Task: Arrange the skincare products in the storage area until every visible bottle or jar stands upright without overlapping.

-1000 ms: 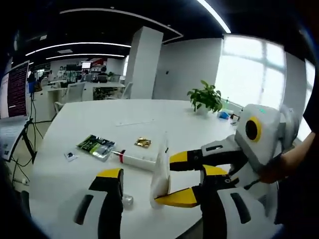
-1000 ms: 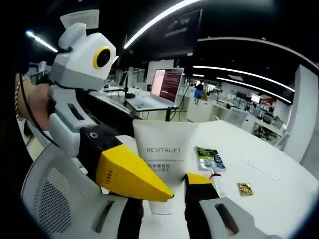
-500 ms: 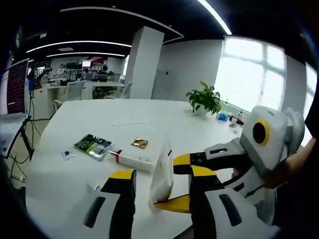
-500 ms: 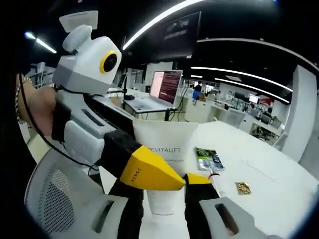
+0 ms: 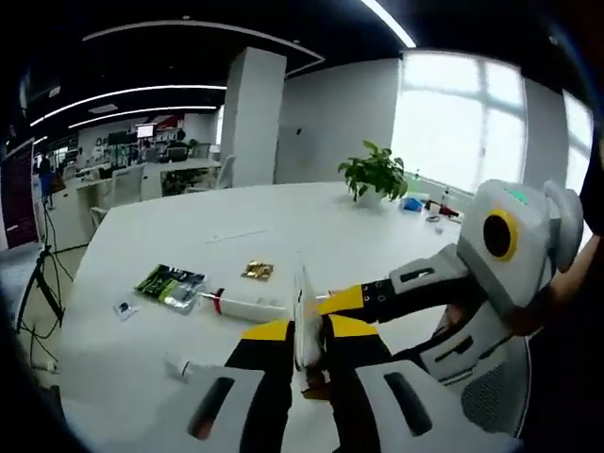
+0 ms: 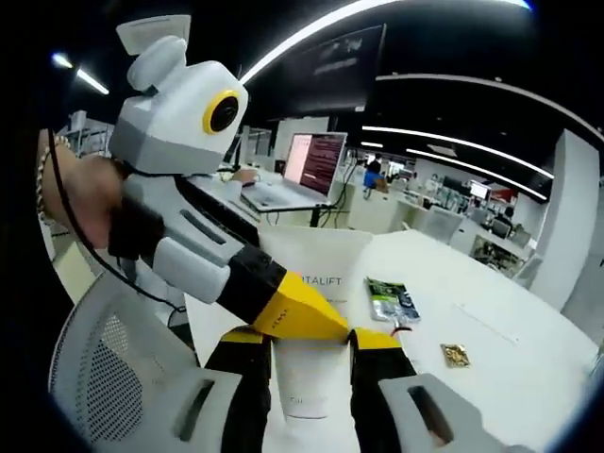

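Left gripper point(image 5: 304, 335) closed on the white tube point(image 5: 301, 321), seen edge-on and upright between its yellow fingers point(image 5: 267, 332), touching both. Beyond the fingers on the white desk point(image 5: 189, 236), from left to right: a small dark sachet point(image 5: 123, 307), a green packet point(image 5: 169, 285), a small white tube point(image 5: 179, 366) lying near the left finger, a long white tube with red cap point(image 5: 247, 307) lying flat, a gold sachet point(image 5: 256, 272). Farther back a potted plant point(image 5: 374, 176). Coming in from the right, the right gripper point(image 5: 332, 304), fingers also pressed on the same white tube. In the right gripper view, right gripper point(image 6: 309, 342) shut around the white tube point(image 6: 311, 377), cap end down between the fingers, printed face toward the camera; left gripper point(image 6: 311, 321) crossing in front of it. To the right of the fingers, green packet point(image 6: 390, 298) and gold sachet point(image 6: 457, 354) on the desk point(image 6: 510, 340); behind, a laptop point(image 6: 293, 170).
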